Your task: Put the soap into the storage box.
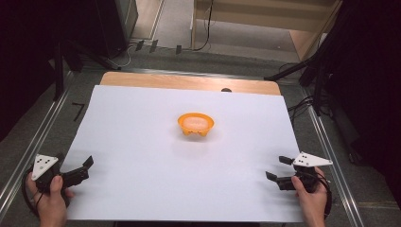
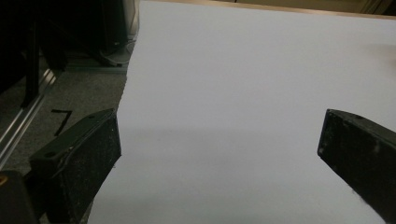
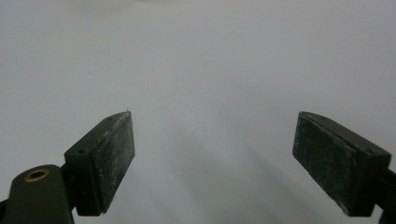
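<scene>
A small orange bowl [image 1: 195, 124] with a pale inside stands a little past the middle of the white sheet [image 1: 142, 142]. My left gripper [image 1: 85, 169] rests at the sheet's near left corner, held by a hand, jaws open and empty, pointing toward the middle. In the left gripper view its jaws [image 2: 219, 126] stand wide apart over the sheet's left edge [image 2: 126, 93]. At the near right, my right gripper [image 1: 277, 168] is also open with nothing in it, pointing left. The right gripper view shows its jaws [image 3: 214, 122] spread above bare white sheet [image 3: 210, 56]. Both are well short of the bowl.
A strip of the wooden tabletop [image 1: 189, 81] shows beyond the sheet. Metal rails [image 1: 38, 137] run along both sides of the table. Dark stand legs [image 1: 293, 71] and cables [image 1: 302, 106] lie on the grey floor at the back and right.
</scene>
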A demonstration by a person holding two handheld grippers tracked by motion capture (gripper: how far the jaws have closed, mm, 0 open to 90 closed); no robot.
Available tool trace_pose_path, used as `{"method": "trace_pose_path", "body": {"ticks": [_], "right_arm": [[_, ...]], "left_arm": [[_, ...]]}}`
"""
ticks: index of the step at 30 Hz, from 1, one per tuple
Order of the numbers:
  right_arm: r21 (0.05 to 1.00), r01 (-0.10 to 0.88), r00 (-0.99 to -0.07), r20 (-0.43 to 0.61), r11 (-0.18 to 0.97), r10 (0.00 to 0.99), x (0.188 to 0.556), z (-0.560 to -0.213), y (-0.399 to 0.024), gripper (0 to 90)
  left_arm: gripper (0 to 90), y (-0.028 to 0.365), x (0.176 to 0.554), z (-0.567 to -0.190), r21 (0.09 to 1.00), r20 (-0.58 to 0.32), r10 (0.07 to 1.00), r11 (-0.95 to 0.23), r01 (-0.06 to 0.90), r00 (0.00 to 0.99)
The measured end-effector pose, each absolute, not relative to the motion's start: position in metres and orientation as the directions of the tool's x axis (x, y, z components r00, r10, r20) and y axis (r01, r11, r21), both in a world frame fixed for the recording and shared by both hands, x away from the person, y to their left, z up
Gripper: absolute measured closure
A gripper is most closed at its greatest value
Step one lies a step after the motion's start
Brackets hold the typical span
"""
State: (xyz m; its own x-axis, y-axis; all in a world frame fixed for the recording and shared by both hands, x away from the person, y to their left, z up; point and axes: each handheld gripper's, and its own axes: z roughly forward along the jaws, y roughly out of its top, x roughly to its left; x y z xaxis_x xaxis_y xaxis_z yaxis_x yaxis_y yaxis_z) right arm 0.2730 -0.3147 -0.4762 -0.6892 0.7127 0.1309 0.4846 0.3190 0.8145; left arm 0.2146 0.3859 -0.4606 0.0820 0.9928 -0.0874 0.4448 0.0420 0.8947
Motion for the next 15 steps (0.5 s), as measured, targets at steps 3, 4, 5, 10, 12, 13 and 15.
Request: {"method": "trace_pose_path", "body": {"ticks": [3,4,5,10,12,13,15], "right_arm": [[0.817,0.485,-0.678,0.126,0.313,0.724,0.268,-0.477,-0.319,13.2],[0.819,0.483,-0.673,0.123,0.308,0.729,0.265,-0.477,-0.322,13.1],[0.822,0.480,-0.670,0.118,0.307,0.733,0.263,-0.478,-0.324,13.1],[0.844,0.472,-0.645,0.133,0.256,0.752,0.252,-0.480,-0.339,13.0],[0.846,0.474,-0.637,0.138,0.244,0.758,0.249,-0.482,-0.344,13.0],[0.845,0.479,-0.630,0.142,0.238,0.764,0.246,-0.483,-0.347,13.0],[0.845,0.481,-0.626,0.145,0.233,0.766,0.245,-0.485,-0.350,13.0]], "left_arm": [[0.2,0.386,0.215,-0.461,0.895,-0.090,0.993,0.044,0.444,0.082],[0.2,0.386,0.215,-0.461,0.895,-0.089,0.993,0.043,0.445,0.083],[0.2,0.386,0.215,-0.461,0.895,-0.089,0.993,0.043,0.445,0.082],[0.2,0.386,0.215,-0.461,0.895,-0.089,0.993,0.043,0.444,0.083],[0.2,0.386,0.215,-0.461,0.895,-0.089,0.993,0.044,0.445,0.082],[0.2,0.386,0.215,-0.461,0.894,-0.087,0.993,0.042,0.447,0.082],[0.2,0.386,0.215,-0.461,0.894,-0.087,0.993,0.042,0.447,0.081]]}}
